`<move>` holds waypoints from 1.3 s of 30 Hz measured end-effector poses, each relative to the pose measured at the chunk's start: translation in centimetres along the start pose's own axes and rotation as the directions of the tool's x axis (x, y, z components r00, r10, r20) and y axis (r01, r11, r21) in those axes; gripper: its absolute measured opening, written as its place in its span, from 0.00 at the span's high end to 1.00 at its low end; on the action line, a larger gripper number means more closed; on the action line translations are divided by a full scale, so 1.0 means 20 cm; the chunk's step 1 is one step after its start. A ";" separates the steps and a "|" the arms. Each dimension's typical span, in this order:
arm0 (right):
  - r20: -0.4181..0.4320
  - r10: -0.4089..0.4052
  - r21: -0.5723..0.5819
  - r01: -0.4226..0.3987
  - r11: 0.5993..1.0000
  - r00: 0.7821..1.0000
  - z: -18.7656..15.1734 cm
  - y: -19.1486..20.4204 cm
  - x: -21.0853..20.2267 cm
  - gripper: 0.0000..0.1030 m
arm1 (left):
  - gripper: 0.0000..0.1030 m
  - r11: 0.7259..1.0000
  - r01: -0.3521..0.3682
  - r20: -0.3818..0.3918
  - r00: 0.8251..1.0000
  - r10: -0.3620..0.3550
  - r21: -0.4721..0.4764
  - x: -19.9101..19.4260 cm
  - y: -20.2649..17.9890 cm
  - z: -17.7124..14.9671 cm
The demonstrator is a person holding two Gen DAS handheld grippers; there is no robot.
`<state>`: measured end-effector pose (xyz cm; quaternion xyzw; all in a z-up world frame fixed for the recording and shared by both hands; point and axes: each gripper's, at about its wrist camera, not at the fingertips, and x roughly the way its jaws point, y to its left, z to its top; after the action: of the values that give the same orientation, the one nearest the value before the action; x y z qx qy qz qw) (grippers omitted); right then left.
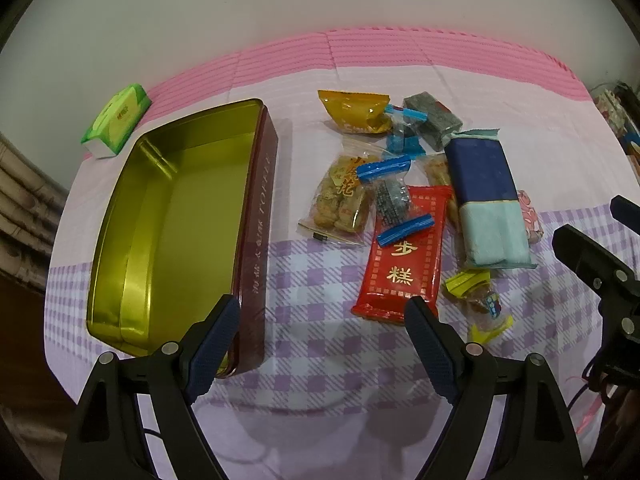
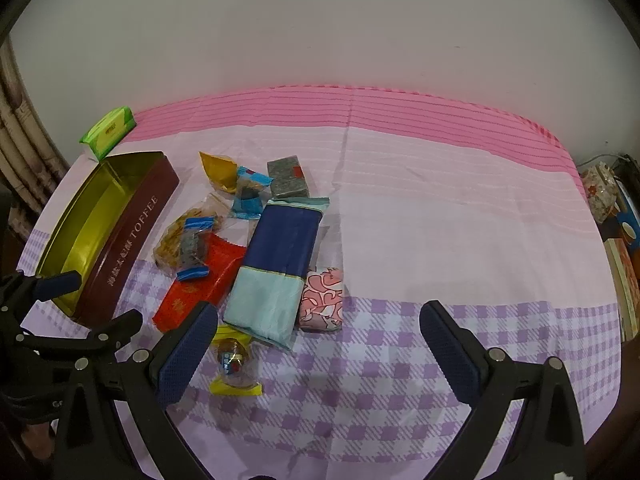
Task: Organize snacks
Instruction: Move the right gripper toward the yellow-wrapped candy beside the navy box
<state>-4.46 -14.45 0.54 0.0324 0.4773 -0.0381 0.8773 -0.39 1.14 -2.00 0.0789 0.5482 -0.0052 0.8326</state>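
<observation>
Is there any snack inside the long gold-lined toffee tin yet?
No, the long gold-lined toffee tin shows only its bare gold floor, and the snack packets all lie on the cloth beside it.

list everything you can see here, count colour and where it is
open metal toffee tin: 1, maroon outside, gold inside, empty, left on cloth
green tissue pack: 1, behind tin
large navy and pale blue packet: 1, right of pile
red foil packet: 1, pile front
clear bag of fried snacks: 1, pile left
gold pouch: 1, pile back
grey block: 1, pile back
pink patterned packet: 1, beside large packet
yellow-wrapped candy: 1, nearest
checked tablecloth: 1, pink and purple
left hand-held gripper: 1, black, open
right hand-held gripper: 1, black, open
</observation>
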 end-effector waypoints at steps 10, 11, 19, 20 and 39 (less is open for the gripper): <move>0.003 0.003 -0.008 -0.003 1.000 1.000 0.00 0.02 -0.02 0.02 | 0.18 1.000 -0.006 0.008 1.000 0.006 -0.007 -0.03 0.03 0.00; 0.004 0.003 -0.010 -0.003 1.000 1.000 0.00 0.02 -0.02 0.02 | 0.18 1.000 -0.005 0.010 1.000 0.005 -0.009 -0.03 0.03 0.00; 0.005 0.005 -0.012 -0.005 1.000 1.000 -0.01 0.02 -0.03 0.02 | 0.18 1.000 -0.011 0.011 1.000 0.011 -0.019 -0.03 0.05 0.01; 0.006 0.005 -0.013 -0.005 1.000 1.000 -0.01 0.03 -0.03 0.02 | 0.18 1.000 -0.012 0.012 1.000 0.013 -0.019 -0.04 0.05 0.01; -0.032 0.023 -0.053 -0.025 0.998 0.999 -0.06 0.07 0.00 0.08 | 0.18 0.999 -0.019 0.014 1.000 0.020 -0.036 -0.05 0.08 0.00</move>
<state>-5.28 -12.94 0.03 0.0151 0.4914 -0.0142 0.8707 -0.56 2.58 -0.86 0.0692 0.5413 0.0123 0.8379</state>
